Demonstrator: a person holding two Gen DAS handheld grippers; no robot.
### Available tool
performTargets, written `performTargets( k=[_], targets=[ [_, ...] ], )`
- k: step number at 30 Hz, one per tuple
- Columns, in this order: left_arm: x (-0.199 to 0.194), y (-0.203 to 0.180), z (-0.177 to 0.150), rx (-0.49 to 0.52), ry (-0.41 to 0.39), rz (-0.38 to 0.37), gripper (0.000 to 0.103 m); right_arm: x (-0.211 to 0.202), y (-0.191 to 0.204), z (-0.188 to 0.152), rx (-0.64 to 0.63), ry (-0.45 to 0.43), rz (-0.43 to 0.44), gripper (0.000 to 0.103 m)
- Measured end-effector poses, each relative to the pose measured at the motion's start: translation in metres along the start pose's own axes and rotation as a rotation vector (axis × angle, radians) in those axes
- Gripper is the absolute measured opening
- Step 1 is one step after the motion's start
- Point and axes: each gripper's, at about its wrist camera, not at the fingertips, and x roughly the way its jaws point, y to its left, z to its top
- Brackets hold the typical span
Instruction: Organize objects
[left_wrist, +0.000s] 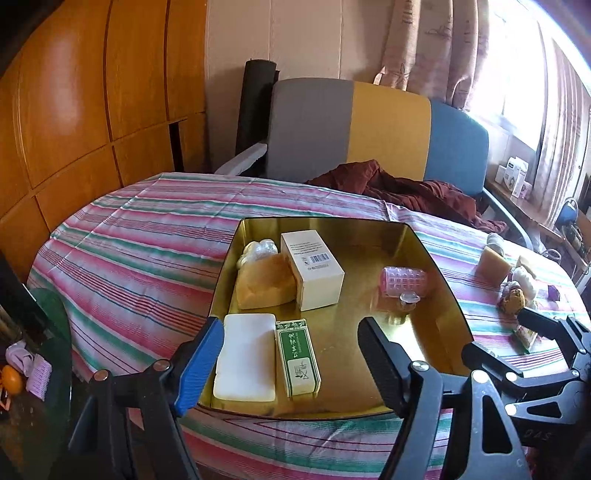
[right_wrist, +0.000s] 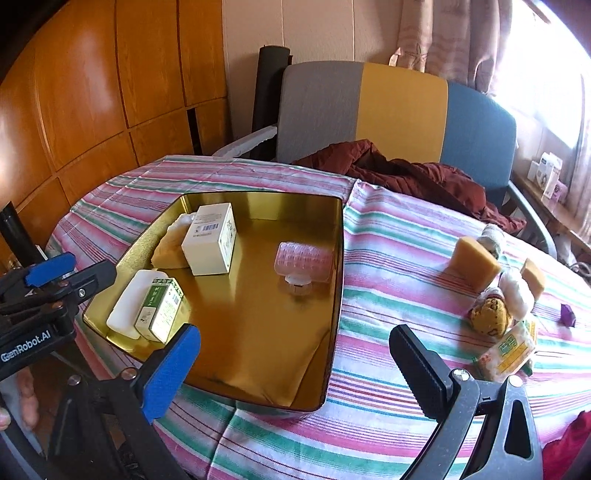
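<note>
Striped cloth (right_wrist: 388, 258) in pink, green and white covers the table before us, with wood panelling (left_wrist: 74, 110) to the left, a grey, yellow and blue chair (left_wrist: 369, 125) behind and a bright curtained window (left_wrist: 517, 74) to the right. On the cloth sits a shallow gold tray (right_wrist: 334, 295), its near edge close to the table's front edge. Our left gripper (left_wrist: 291, 358) hovers over the tray's near left part, its jaws wide apart and holding nothing; between and just ahead of them lie a white bar (left_wrist: 245, 358) and, touching it on the right, a green box (left_wrist: 297, 356) with writing too small for us to read. Farther back stands a white box (left_wrist: 314, 269) bearing a barcode label, leaning against a yellow sponge (left_wrist: 264, 284), with a white wad (left_wrist: 258, 249) behind the sponge. A pink roller (left_wrist: 402, 280) lies near the tray's right wall, with much bare floor in the tray's middle and near right. Our right gripper (right_wrist: 295, 358) hangs over the tray's near right corner, also wide open and empty. Well to its right, on open cloth, cluster a second sponge (right_wrist: 474, 266), a brown plush toy (right_wrist: 491, 314) and a yellow-printed packet (right_wrist: 508, 354). On the left gripper's body in the right wrist view we read "GenRobot.AI".
</note>
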Motion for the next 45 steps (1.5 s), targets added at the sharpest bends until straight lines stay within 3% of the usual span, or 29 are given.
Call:
performTargets(
  k=[45],
  targets=[
    [-0.004, -0.041, 0.003, 0.131, 0.001, -0.029, 0.076, 0.005, -0.039, -0.004, 0.097, 0.006, -0.025, 0.103]
  ],
)
